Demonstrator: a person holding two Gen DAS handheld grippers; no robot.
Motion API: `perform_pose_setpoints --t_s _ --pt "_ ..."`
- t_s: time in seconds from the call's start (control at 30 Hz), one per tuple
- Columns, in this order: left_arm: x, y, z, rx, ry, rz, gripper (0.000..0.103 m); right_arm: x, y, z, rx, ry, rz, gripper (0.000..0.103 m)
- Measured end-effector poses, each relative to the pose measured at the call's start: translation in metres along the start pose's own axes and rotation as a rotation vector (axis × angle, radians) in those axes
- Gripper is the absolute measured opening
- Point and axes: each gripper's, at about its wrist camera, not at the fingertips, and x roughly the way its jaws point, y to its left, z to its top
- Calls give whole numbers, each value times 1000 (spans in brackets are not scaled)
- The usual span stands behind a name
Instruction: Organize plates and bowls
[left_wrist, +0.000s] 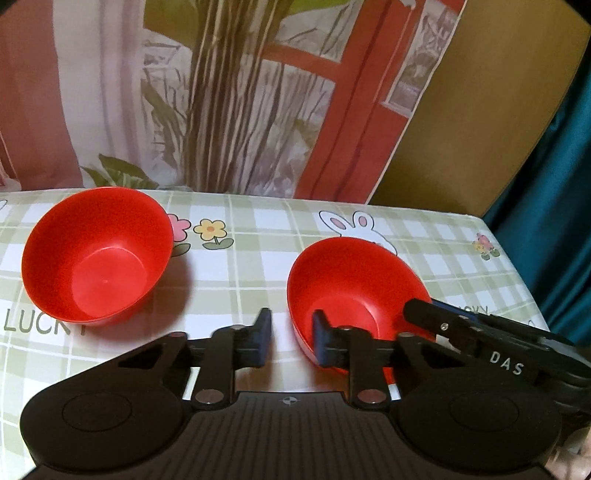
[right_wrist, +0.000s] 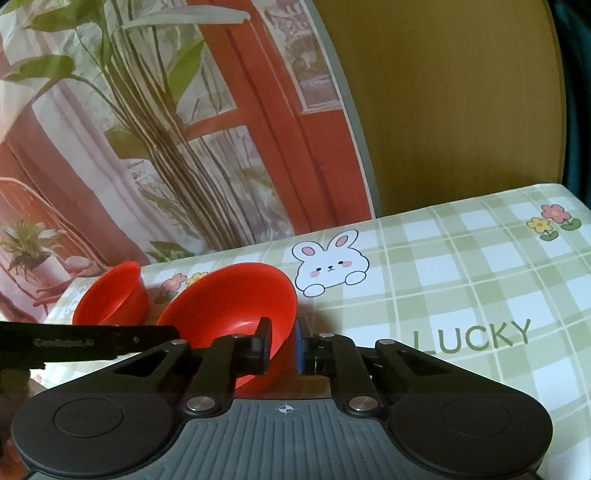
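Note:
Two red bowls are on the checked tablecloth. The near bowl is tilted. My right gripper is shut on its right rim, one finger inside and one outside; it also shows in the left wrist view. My left gripper straddles the bowl's left rim with a gap between its jaws, right finger inside, left finger outside. The second red bowl stands upright to the left, apart from both grippers.
The table has a green checked cloth with rabbits, flowers and the word LUCKY. A printed backdrop stands along the far edge. The table's right edge borders a teal curtain.

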Motion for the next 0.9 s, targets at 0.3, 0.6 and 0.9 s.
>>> perform_pose_setpoints --t_s 0.3,0.6,0.9 --pt "-19 -9 2 12 -38 -15 16 -19 8 9 25 -45 12 10" --pt "-80 -15 -7 3 -106 17 16 -54 39 13 12 -90 60 10" --pt "-155 4 -33 -71 -189 81 16 -81 92 6 -48 -105 166 10"
